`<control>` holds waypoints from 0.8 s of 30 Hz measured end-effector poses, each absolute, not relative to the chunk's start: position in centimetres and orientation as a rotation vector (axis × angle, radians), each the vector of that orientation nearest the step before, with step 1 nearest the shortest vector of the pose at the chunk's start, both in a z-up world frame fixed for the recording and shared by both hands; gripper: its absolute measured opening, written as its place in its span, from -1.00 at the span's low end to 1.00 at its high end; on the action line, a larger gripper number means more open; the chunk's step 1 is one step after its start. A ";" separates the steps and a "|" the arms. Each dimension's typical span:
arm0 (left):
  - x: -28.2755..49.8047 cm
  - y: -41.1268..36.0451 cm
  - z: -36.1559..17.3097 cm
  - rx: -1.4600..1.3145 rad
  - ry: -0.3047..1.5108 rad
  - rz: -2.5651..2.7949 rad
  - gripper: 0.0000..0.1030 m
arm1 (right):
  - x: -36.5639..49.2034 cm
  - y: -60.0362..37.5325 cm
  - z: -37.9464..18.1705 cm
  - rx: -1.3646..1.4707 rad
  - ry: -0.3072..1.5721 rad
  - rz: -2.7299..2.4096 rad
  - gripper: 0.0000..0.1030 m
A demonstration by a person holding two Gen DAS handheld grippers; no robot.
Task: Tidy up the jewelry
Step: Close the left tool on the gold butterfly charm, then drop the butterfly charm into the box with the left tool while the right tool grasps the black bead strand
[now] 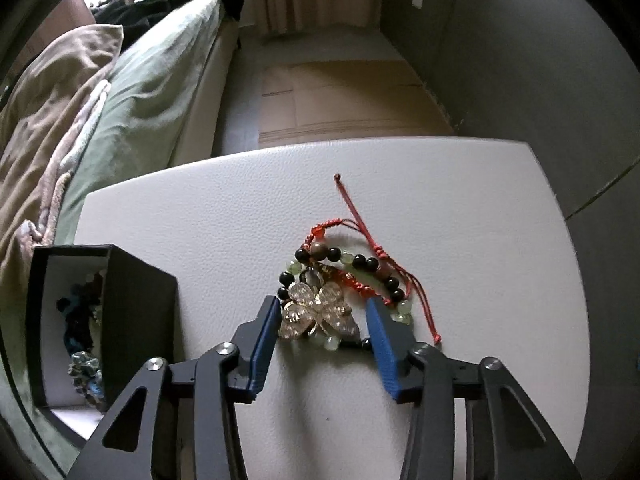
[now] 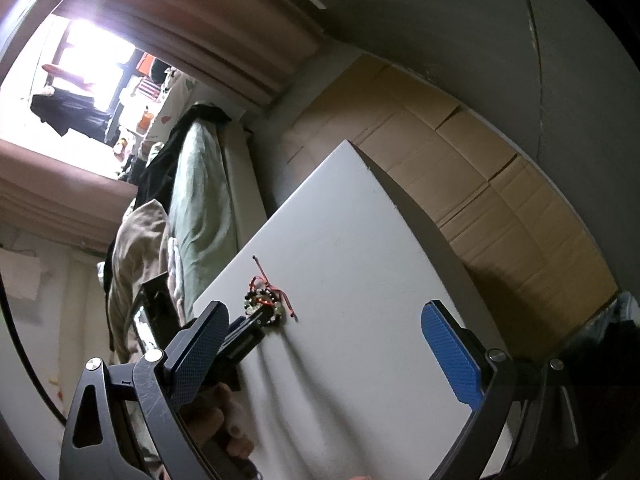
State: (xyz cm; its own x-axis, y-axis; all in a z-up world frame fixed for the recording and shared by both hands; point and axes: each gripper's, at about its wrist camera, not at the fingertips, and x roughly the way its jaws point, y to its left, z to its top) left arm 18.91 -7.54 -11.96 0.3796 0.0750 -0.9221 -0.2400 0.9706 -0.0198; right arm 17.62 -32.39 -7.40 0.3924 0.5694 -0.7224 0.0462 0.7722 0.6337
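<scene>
A pile of jewelry lies on the white table (image 1: pixel 240 208): a gold butterfly brooch (image 1: pixel 318 314), a bracelet of black and pale green beads (image 1: pixel 360 264) and a red cord bracelet (image 1: pixel 352 208). My left gripper (image 1: pixel 324 314) is open, its blue fingers on either side of the brooch, low over the table. A black box (image 1: pixel 136 304) at the left holds several blue and dark pieces. In the right wrist view the pile (image 2: pixel 266 300) is small and far off. My right gripper (image 2: pixel 324 320) is open and empty, held above the table and tilted.
A bed with a green sheet (image 1: pixel 152 92) and a beige blanket (image 1: pixel 44 120) runs along the left of the table. Flattened cardboard (image 1: pixel 340 100) covers the floor beyond the far edge. A grey wall (image 1: pixel 520 40) stands at the right.
</scene>
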 end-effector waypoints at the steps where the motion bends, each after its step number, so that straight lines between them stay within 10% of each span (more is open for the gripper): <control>1: 18.9 -7.4 -11.9 -0.158 1.162 0.205 -0.26 | 17.6 -32.2 -7.5 0.628 1.140 0.363 0.90; 24: 11.7 -2.4 -4.5 -0.327 0.952 0.106 -0.27 | 17.8 -28.4 -8.6 0.604 1.123 0.355 0.89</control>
